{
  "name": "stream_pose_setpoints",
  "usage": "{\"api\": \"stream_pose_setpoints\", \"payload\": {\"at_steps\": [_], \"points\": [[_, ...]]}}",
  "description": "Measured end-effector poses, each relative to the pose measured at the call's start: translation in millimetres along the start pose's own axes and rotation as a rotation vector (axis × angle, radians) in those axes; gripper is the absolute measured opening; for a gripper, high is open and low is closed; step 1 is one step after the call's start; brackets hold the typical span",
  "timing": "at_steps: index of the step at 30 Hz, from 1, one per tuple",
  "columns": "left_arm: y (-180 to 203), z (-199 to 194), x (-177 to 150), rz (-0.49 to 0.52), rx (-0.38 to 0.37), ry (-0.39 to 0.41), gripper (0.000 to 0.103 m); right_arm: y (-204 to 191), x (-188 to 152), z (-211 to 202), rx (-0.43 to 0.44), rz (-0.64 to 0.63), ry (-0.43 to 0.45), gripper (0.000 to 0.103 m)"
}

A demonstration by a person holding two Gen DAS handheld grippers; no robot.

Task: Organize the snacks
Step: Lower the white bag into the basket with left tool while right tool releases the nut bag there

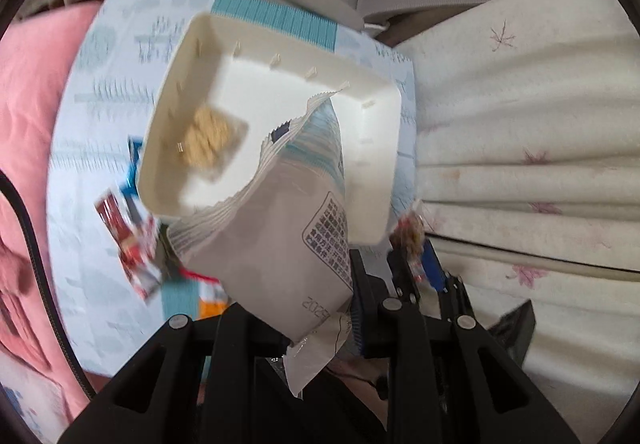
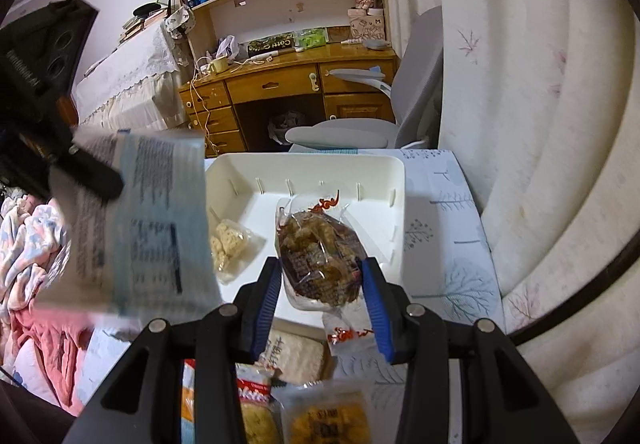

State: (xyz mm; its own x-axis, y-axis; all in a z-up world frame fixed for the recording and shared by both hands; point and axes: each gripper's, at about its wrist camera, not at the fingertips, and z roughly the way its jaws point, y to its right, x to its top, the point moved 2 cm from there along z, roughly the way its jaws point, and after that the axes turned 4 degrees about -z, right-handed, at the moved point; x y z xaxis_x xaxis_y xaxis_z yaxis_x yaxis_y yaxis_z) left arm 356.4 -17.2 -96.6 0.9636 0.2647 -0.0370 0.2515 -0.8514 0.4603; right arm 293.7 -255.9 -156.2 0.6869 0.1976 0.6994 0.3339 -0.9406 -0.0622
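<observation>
Both grippers are loaded; the right gripper (image 2: 320, 284) clamps a clear packet of brown snacks (image 2: 318, 256) directly over the near edge of the white bin (image 2: 384, 168), long axis pointing into it; the left gripper (image 1: 320, 308) grasps a pale printed pouch (image 1: 276, 228) off to the bin's left, held higher; the right hand looks nearer the drop, judging by position.
</observation>
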Motion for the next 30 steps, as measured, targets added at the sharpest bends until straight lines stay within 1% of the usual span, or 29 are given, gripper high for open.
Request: {"api": "stream_pose_setpoints", "payload": {"at_steps": [2,4,9,12,15,16,18,19,20,21,24,28,30], "points": [[2,2,14,0.035,0.017,0.018,0.021,-1,4,3,-0.002,0.005,0.004,0.042],[4,8,26,0.070,0.011,0.030,0.021,-2,7,8,-0.002,0.016,0.004,0.042],[4,27,44,0.129,0.034,0.059,0.021,1,15,18,0.001,0.037,-0.004,0.042],[-3,43,54,0.106,0.031,0.047,0.021,3,17,22,0.006,0.045,-0.005,0.042],[-12,60,62,0.093,0.062,0.047,0.021,3,19,23,0.003,0.047,-0.005,0.042],[-13,66,63,0.091,0.071,0.053,0.023,3,19,22,0.002,0.049,-0.001,0.042],[-18,71,62,0.072,0.074,0.063,0.037,4,20,20,0.015,0.054,0.006,0.044],[-18,73,60,0.066,0.076,0.069,0.052,5,21,21,0.019,0.054,0.002,0.047],[-19,73,59,0.065,0.081,0.075,0.060,6,21,20,0.018,0.055,-0.001,0.054],[-18,73,56,0.067,0.092,0.081,0.061,8,21,19,0.018,0.059,0.000,0.059],[-17,75,47,0.076,0.145,0.083,0.063,13,19,14,0.032,0.076,0.000,0.064],[-18,77,28,0.057,0.179,0.083,0.066,24,14,6,0.046,0.106,-0.011,0.065],[-19,75,19,0.052,0.181,0.086,0.067,30,11,0,0.060,0.127,-0.019,0.065]]}}
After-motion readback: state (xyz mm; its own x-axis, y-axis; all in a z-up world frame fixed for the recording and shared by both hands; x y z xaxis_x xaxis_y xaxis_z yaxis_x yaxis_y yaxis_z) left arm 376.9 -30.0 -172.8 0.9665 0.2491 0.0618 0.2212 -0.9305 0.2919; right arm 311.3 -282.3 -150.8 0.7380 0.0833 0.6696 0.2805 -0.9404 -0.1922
